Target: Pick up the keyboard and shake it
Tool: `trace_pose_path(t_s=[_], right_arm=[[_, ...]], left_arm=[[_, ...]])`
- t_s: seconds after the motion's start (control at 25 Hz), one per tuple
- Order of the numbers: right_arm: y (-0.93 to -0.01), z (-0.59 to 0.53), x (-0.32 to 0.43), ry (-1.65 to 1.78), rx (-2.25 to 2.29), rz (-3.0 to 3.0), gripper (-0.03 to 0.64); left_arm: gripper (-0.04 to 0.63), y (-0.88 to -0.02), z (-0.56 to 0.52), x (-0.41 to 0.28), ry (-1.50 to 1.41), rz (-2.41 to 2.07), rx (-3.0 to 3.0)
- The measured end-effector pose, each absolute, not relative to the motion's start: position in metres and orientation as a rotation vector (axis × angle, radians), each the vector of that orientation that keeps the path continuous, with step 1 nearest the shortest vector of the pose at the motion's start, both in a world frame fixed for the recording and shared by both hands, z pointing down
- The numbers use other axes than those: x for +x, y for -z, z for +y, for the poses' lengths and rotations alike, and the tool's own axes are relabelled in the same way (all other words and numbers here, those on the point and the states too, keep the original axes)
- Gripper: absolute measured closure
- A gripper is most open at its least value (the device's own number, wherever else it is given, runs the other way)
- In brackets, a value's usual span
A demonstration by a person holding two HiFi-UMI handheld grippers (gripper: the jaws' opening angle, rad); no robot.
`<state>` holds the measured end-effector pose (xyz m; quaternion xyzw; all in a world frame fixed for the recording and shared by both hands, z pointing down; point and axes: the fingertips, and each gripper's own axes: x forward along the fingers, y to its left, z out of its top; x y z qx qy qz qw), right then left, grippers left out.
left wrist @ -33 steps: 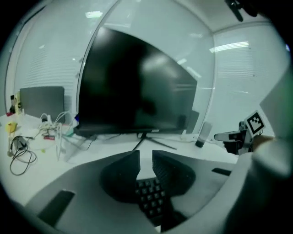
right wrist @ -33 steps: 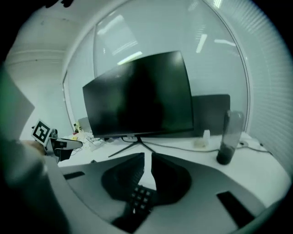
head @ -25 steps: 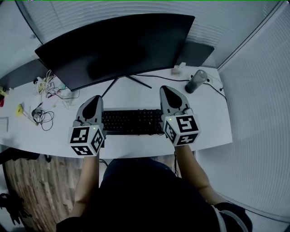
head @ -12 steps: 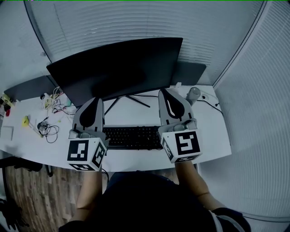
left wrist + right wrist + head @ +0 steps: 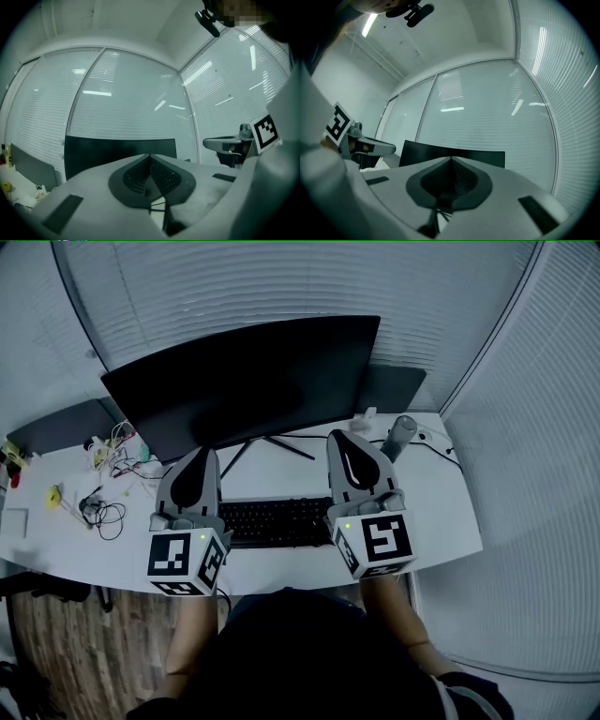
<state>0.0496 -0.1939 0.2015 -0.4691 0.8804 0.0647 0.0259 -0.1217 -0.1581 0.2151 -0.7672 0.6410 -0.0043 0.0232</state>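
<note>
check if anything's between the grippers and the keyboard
Nothing visible does. The keyboard lies uncovered on the desk in front of the monitor. In the head view the left gripper overlaps its left end and the right gripper its right end. Both are shut and empty.
</note>
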Motion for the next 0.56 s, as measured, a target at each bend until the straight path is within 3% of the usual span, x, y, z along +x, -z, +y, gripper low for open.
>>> trace_pose_path(t_s=[0.56], right_arm=[[-0.218,-0.187,0.012,-0.181,-1.536,2.723,0.589]], left_arm=[[0.571,-0.229,-0.158,-0.166,0.0,1.961,-2.44]])
